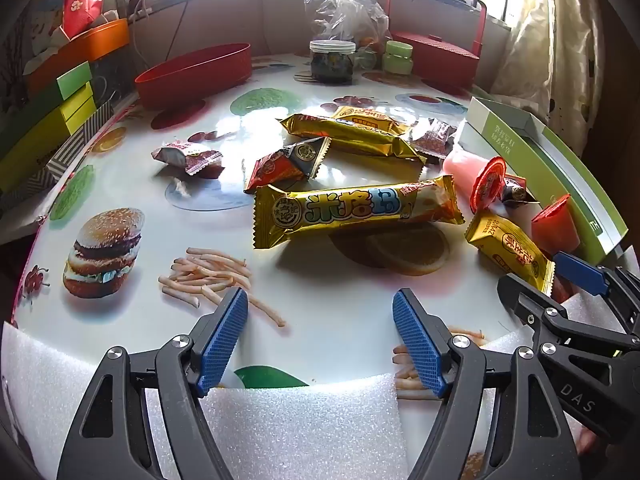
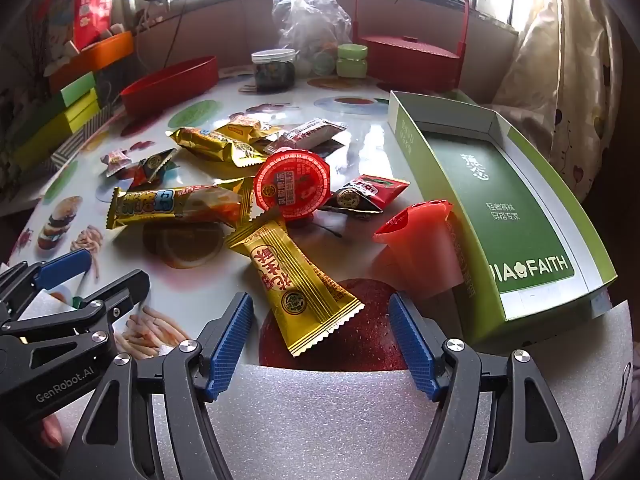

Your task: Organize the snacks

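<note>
On the printed table (image 2: 360, 136), loose snacks lie piled beside an open green box (image 2: 516, 200)
Short gold packet (image 2: 296, 280) lies nearest, just ahead of the right gripper (image 2: 322, 320), jaws spread, gripping nothing; red-lidded jelly cup (image 2: 292, 184) tipped on its side behind it, second jelly cup (image 2: 420, 248) touching the box wall; long gold bar (image 1: 356, 210) mid-table ahead of the left gripper (image 1: 320, 320), also spread and empty; red oval tray (image 1: 196, 74) and jar (image 1: 332, 62) far back
</note>
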The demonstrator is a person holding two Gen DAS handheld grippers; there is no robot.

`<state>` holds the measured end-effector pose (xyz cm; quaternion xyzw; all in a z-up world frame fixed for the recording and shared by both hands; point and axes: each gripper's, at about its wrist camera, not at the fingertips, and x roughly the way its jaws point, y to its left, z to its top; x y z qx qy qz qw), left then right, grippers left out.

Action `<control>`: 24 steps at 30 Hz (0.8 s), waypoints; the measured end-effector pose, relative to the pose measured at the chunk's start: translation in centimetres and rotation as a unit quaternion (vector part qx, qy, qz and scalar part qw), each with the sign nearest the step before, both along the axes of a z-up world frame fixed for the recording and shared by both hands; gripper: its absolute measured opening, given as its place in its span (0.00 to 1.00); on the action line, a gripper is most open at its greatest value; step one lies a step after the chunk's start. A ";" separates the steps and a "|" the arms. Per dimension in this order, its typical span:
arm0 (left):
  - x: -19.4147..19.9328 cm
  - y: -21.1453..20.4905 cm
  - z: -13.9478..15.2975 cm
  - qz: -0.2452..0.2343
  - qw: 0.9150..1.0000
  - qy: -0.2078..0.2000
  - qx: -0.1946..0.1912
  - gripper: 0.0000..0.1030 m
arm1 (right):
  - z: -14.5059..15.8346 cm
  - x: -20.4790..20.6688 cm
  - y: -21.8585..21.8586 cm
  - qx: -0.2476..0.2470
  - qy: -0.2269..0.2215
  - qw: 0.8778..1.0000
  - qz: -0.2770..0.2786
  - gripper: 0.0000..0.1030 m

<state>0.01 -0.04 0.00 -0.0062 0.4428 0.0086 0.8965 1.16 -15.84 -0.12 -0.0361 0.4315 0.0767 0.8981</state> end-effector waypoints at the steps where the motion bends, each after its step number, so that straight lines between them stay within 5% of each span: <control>1: 0.0 0.0 0.0 0.000 1.000 -0.001 -0.003 0.73 | 0.0 0.0 0.0 0.002 0.000 1.000 0.000 0.69; 24: 0.0 0.0 0.0 0.000 1.000 -0.002 -0.004 0.73 | 0.0 0.0 0.0 0.002 -0.001 1.000 0.000 0.69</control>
